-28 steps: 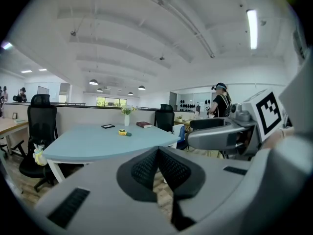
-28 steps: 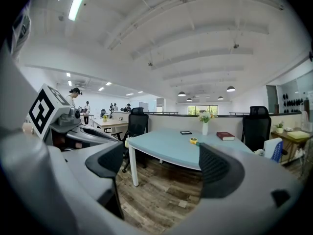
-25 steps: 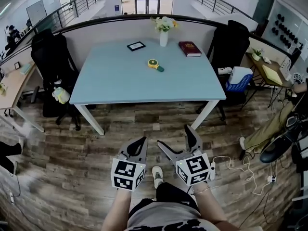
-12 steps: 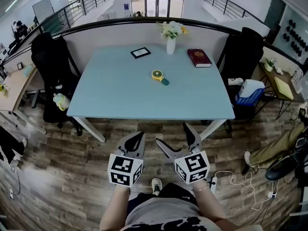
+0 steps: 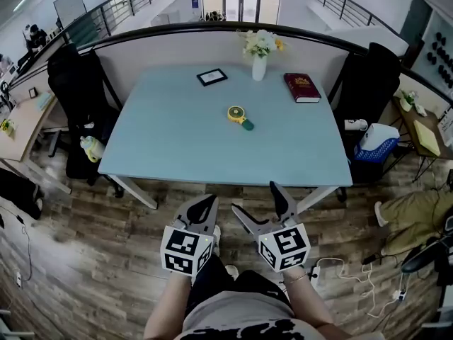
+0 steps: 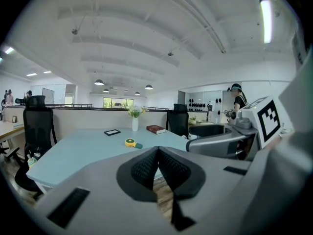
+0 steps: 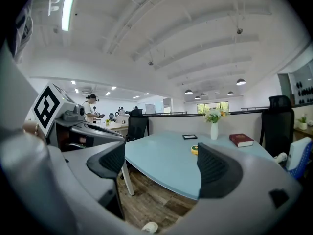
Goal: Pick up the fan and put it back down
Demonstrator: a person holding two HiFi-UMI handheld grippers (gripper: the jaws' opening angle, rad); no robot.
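Note:
A small yellow hand fan [image 5: 238, 115] with a teal handle lies near the middle of the light blue table [image 5: 177, 140]. The same fan [image 6: 130, 142] shows far off in the left gripper view, and the fan [image 7: 194, 150] peeks beside a jaw in the right gripper view. Both grippers hang over the wooden floor, short of the table's near edge. My left gripper [image 5: 207, 204] has its jaws pressed together, empty. My right gripper [image 5: 257, 202] has its jaws wide apart with nothing between them.
On the table's far side stand a white vase of flowers [image 5: 260, 53], a red book [image 5: 301, 87] and a small black frame [image 5: 212, 76]. Black office chairs [image 5: 79, 98] flank the table on both sides. A blue basket [image 5: 376, 146] and cables lie on the floor at right.
The view has moved closer to the table, which now sits lower and larger in the head view. Both grippers keep their pose, left shut and right open.

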